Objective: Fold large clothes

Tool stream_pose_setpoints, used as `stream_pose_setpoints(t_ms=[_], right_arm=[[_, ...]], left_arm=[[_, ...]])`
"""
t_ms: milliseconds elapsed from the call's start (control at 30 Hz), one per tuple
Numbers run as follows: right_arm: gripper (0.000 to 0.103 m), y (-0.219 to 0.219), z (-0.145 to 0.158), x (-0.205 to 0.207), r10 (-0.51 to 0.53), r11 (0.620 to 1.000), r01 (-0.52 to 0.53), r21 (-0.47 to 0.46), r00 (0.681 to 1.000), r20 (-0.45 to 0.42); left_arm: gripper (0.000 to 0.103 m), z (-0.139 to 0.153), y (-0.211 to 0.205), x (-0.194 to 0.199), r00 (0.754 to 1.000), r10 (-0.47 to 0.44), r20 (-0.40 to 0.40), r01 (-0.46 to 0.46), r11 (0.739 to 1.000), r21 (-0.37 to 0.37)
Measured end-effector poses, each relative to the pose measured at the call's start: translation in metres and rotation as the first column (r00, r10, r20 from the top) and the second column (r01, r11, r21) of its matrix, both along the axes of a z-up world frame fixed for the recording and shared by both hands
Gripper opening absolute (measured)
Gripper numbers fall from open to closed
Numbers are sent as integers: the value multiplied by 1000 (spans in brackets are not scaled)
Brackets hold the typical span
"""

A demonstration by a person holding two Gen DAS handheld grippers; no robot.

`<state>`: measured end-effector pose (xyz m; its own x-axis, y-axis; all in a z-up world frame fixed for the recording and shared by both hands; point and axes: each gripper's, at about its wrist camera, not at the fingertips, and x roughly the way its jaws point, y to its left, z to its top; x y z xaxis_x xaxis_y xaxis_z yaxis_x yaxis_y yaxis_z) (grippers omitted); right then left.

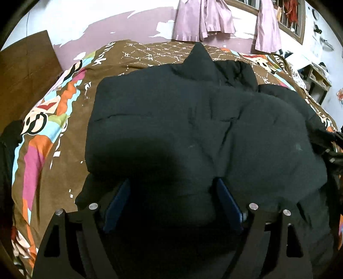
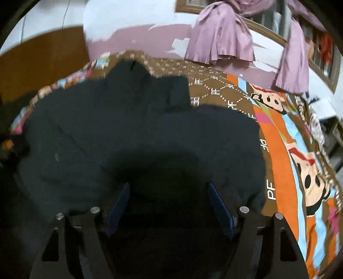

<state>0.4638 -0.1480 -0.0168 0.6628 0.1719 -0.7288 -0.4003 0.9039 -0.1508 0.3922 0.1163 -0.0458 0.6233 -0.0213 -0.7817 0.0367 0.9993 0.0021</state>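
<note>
Our left gripper (image 1: 171, 193) has its blue fingers (image 1: 116, 203) spread wide apart, and the near hem of the black puffer jacket (image 1: 193, 128) bulges up between them in deep shadow. We cannot tell whether the pads actually touch the fabric, but nothing is pinched. Our right gripper (image 2: 169, 195) shows the same stance in its own view: fingers (image 2: 220, 208) well apart, dark padded cloth filling the gap at the bottom centre of the frame, no clamp on it.

Moving outward, the jacket (image 2: 128, 128) lies spread over the bed (image 1: 53, 150), filling the middle of both frames. Its collar or hood rises to a peak at the upper centre of the left view, and a sleeve seems to lie folded across the body toward the right side.

We judge this garment soft, thick and springy: quilted padding compresses under a grip and puffs back, so folds will tend to spring open. The shell looks smooth and probably slippery, so a shallow pinch may slide off. It is bulky rather than heavy, and not fragile. We would take hold at the hem corners or a seam, where the layers are thinner, biting deep with both grippers and lifting together.

Beyond the bed, lilac curtains (image 1: 203, 19) hang at the upper centre, and a wooden panel (image 1: 25, 70) stands at the upper left.
</note>
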Motion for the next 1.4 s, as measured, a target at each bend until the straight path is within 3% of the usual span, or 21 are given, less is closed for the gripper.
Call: stream_pose_setpoints(t_ms=[367,500,567,667,833,1033,1167,1267,1367,1400], right_arm=[[74,6,-27,-9,10,999,-7,-47,998,62],[74,6,-22,-10,20,999,-17,-49,998,60],[79,6,-11,-5,50,997,-48,-62,998,37],[80,2,11,3,100,995,-102,23,994,49],[83,7,43,65,50,989,-51,142,999,11],[82,9,49,164,-56,949,82,304,994,-93],[56,1,35,223,-100,855,197,480,970,-220],[50,2,21,246,-98,819,232,524,958,-271],[50,4,16,254,-105,819,238,522,957,-271],[50,3,15,256,-111,816,241,525,957,-268]], left_arm=[[81,-18,-11,-5,998,-6,68,-2,993,117],[82,-9,2,-8,996,-4,89,1,1000,32],[82,2,17,-8,997,32,69,-26,997,-77],[82,28,39,2,992,80,100,-54,969,-240],[83,65,46,63,978,83,193,-27,961,-276],[83,80,28,163,973,47,228,31,945,-326],[83,66,16,224,981,64,183,-3,949,-316],[83,54,12,253,984,82,157,-24,940,-340],[82,46,7,267,985,80,153,-17,928,-372],[72,43,4,271,986,74,149,-14,930,-366]])
